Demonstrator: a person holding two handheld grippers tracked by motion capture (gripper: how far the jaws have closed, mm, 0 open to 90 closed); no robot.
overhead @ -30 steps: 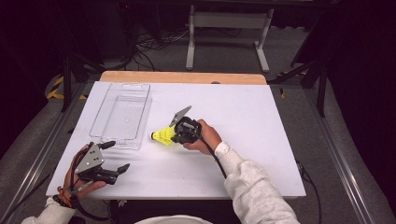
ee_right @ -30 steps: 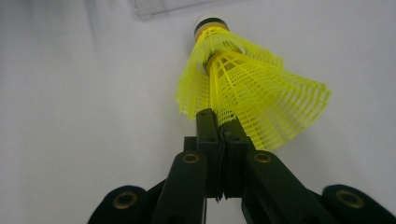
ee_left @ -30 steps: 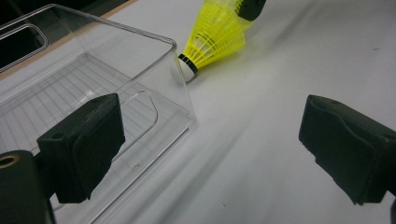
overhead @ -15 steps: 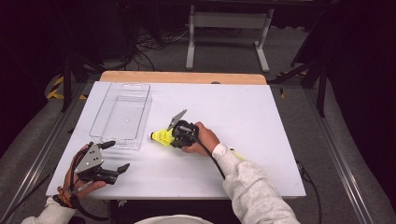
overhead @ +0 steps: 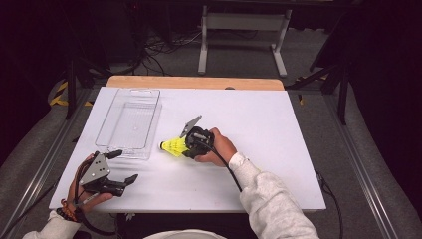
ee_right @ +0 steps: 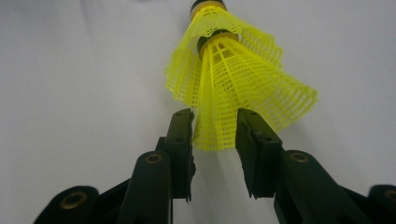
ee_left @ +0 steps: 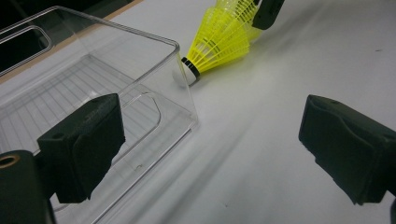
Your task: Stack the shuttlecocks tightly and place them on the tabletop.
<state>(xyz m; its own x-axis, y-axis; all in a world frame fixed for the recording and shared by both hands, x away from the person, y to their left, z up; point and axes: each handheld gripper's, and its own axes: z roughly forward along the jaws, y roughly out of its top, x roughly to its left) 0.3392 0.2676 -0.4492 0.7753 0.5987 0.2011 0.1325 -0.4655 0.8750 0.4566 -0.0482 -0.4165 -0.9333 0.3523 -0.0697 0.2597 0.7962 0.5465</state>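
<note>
Change over the last second is slight: the right tool (overhead: 185, 145) has kept its place near the middle of the table (overhead: 278, 124), the person's forearm has shifted a little, and the yellow shuttlecocks (overhead: 172, 147) lie where they lay before, cork ends pointing toward the clear plastic bin (overhead: 128, 122). That suggests the grasp is being settled rather than the carry begun; the likely aim is the bin, which sits just beside the corks.

In the right gripper view two shuttlecocks (ee_right: 233, 88) are nested one in the other, and the jaws of the right tool (ee_right: 214, 135) stand narrowly apart on either side of the outer skirt's rim. Whether the pads actually press the mesh cannot be told; the skirt looks uncrushed.

The left tool (overhead: 122, 167) rests at the near left corner of the table, its jaws spread wide and holding nothing. Its own view looks past the bin's near corner (ee_left: 187, 107) to the white cork (ee_left: 180, 77), which lies right against the bin wall.
</note>
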